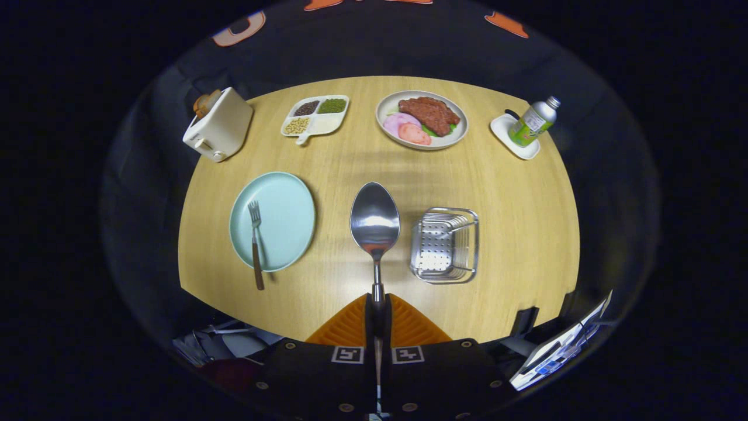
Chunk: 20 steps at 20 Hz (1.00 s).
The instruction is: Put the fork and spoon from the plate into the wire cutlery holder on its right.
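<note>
You have the spoon clamped by its handle between the two fingers of your gripper, which are closed tight on it; its bowl sticks out straight ahead of the fingertips, raised above the wooden table. The gripper looks down on the table from above, its fingers pointing toward the far side. The spoon's bowl hangs between the pale blue plate on its left and the wire cutlery holder just to its right. The fork lies on the plate, tines toward the far side, its brown handle reaching over the near rim onto the table.
</note>
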Each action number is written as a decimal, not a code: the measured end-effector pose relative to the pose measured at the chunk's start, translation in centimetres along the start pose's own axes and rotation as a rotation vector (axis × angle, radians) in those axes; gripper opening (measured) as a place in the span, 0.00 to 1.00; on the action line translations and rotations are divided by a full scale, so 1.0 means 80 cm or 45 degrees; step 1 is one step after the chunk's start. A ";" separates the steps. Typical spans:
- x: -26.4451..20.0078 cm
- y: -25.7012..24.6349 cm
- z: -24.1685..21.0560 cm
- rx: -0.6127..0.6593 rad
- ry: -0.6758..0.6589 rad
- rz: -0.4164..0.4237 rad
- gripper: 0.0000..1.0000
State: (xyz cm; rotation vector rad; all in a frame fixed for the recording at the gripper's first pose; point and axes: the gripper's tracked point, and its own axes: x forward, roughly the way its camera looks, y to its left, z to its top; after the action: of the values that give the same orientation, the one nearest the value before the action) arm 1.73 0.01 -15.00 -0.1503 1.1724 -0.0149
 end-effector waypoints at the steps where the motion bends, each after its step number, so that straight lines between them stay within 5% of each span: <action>1: 0.002 -0.016 -0.003 -0.007 0.020 -0.024 0.03; 12: 0.049 -0.068 -0.034 -0.013 0.295 -0.064 0.04; 20: 0.061 -0.075 -0.025 0.046 0.304 -0.041 0.11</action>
State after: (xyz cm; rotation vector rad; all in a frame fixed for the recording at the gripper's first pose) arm 2.21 -6.55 -19.46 -0.1379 1.4070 -0.0842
